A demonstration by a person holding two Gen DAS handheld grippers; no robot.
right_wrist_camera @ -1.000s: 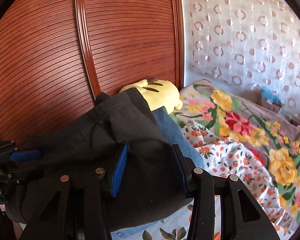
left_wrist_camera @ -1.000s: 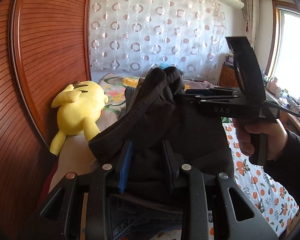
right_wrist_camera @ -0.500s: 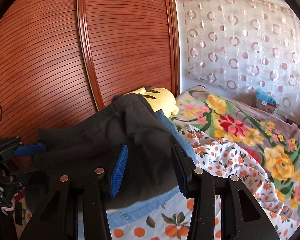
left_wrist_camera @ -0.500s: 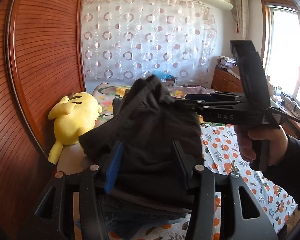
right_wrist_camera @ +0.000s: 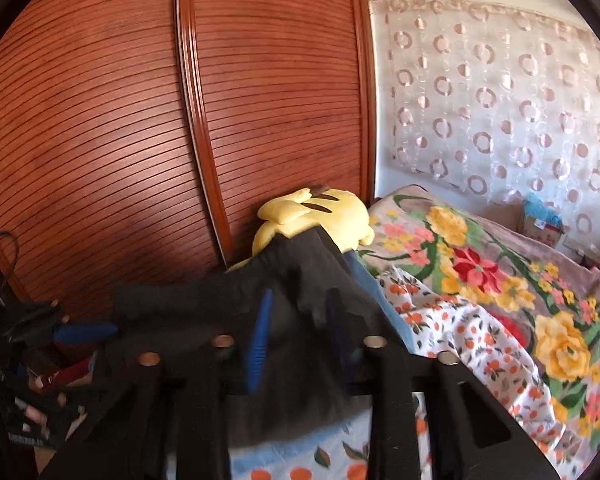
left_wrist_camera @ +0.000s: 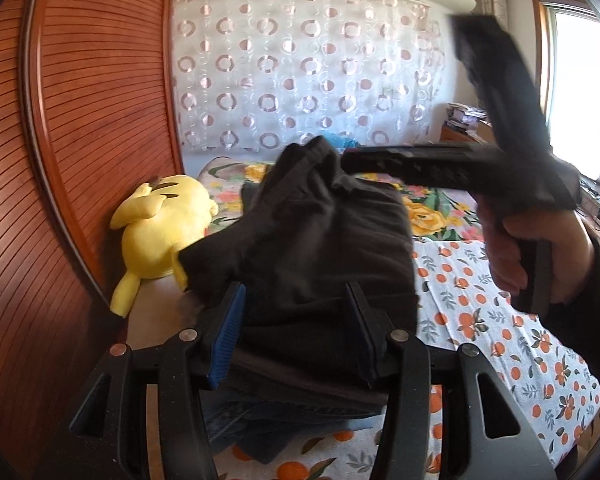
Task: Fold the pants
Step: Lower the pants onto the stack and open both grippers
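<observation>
Both tongs work the black pants [left_wrist_camera: 320,240] bunched ahead on the bed [left_wrist_camera: 480,320]: left tongs [left_wrist_camera: 296,332] spread around the fold, right tongs [right_wrist_camera: 300,332] closing on cloth; I should pinch evenly.

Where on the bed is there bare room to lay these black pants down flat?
The orange-print sheet lies bare to the right of the black pants, out toward the flowered blanket. It is crowded on the left: the yellow plush toy sits against the wooden doors, with jeans under the pants.
</observation>
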